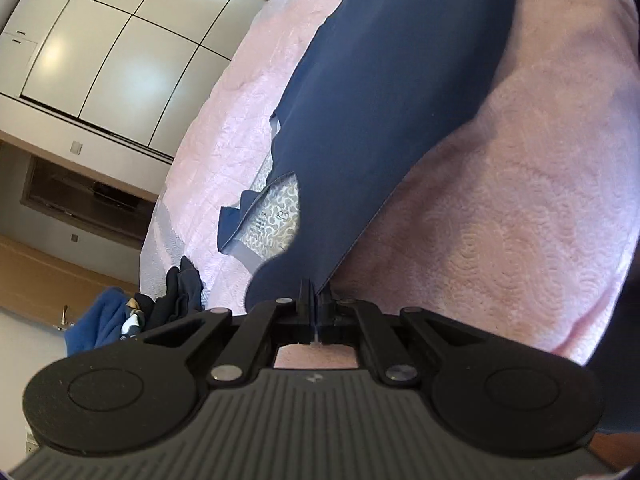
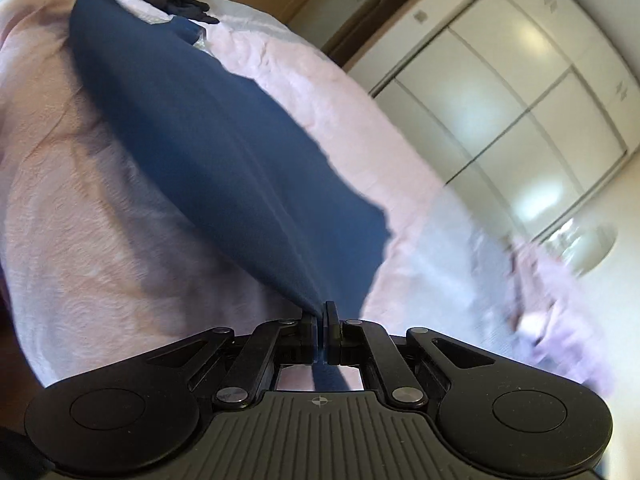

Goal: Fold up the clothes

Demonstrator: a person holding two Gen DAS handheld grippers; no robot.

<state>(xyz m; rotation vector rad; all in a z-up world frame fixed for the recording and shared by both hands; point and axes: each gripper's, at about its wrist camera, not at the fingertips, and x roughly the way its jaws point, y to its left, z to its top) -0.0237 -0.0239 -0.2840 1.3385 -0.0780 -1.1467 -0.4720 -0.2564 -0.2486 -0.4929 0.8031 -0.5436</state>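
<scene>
Two wrist views over a bed covered by a pink quilted bedspread (image 1: pixel 520 208). A navy garment (image 1: pixel 384 112) lies stretched across the bedspread as a long band; in the left wrist view its long axis runs from the left gripper (image 1: pixel 316 300) at the bottom centre up and to the right toward the top of the frame, and in the right wrist view the same cloth runs from the right gripper (image 2: pixel 320 316) up and to the left toward the top left corner. The fabric narrows to a gathered point at each gripper and broadens between them, its near part lifted off the bedspread and casting a shadow on it. The left gripper's jaws are closed tight on an edge of the navy garment; the right gripper's jaws are likewise pinched together on the cloth, a strip of which hangs down behind the fingers. Beside the garment in the left wrist view lies a grey patterned piece of fabric (image 1: pixel 280 216), partly covered by navy cloth. At the far edge of the bed sits a heap of dark and blue clothes (image 1: pixel 160 308), seen also at the top of the right wrist view. Beyond the bed stands a white wardrobe (image 1: pixel 112 40) with glossy panelled doors. No container is visible in either view.
</scene>
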